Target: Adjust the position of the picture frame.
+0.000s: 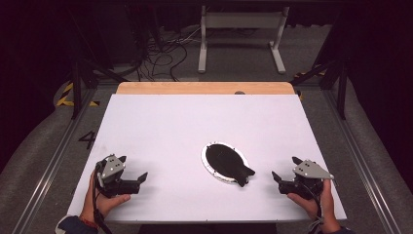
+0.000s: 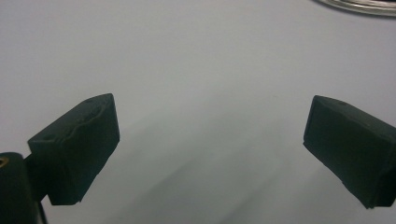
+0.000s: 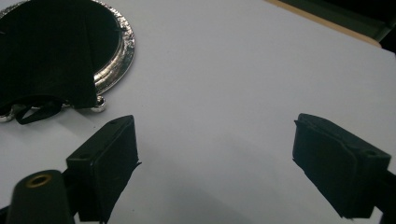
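white table, cables on floor behind.

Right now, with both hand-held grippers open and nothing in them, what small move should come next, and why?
Probably ease the right hand-held gripper toward the black cloth pouch lying on the silver tray. Its jaws stand open and empty, pointing that way, and the pouch's tied end hangs over the tray's rim on that side, apart from both grippers.

Left gripper and right gripper: black bodies, grey three-cornered top plates, blocky black jaws with a screw recess each. Black cables trail. Dark sleeve cuffs, red band at left wrist.
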`<state>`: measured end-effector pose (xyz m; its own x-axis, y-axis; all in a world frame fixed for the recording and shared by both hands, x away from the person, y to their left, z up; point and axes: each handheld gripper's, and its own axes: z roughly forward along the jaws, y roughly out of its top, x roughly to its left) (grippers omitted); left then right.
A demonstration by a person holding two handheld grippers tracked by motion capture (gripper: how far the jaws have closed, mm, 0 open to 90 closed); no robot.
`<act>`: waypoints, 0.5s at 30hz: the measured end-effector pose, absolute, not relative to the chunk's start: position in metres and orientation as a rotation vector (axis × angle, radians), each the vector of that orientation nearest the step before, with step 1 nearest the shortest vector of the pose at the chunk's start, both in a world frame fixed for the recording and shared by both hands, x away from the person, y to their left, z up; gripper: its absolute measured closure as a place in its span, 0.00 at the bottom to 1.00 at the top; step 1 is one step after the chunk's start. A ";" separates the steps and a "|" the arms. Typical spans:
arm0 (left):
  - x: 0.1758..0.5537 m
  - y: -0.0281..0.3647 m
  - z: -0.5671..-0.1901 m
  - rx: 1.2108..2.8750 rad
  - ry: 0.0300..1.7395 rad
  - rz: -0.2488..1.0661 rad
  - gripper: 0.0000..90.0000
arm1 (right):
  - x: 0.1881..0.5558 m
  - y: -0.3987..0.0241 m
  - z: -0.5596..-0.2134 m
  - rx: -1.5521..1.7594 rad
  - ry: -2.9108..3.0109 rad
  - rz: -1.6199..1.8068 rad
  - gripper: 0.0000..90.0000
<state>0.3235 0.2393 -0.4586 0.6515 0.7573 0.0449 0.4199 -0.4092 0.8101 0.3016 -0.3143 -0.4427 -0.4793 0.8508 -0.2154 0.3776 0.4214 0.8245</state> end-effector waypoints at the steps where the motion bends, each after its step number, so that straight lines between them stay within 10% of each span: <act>1: 0.323 0.237 -0.460 2.083 0.892 0.506 0.07 | 0.302 -0.314 -0.444 1.036 2.054 0.964 0.16; 10: 0.318 0.228 -0.460 2.111 0.799 0.418 0.26 | 0.312 -0.311 -0.449 1.064 2.114 0.941 0.35; 15: 0.319 0.216 -0.458 2.137 0.736 0.364 0.58 | 0.319 -0.307 -0.451 1.045 2.164 0.961 0.59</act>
<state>0.3191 0.2159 -0.4582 0.7867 0.6173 0.0041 0.3781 -0.4871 0.7872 0.3189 -0.3068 -0.4505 -0.5490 0.8199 -0.1622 0.4297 0.4434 0.7866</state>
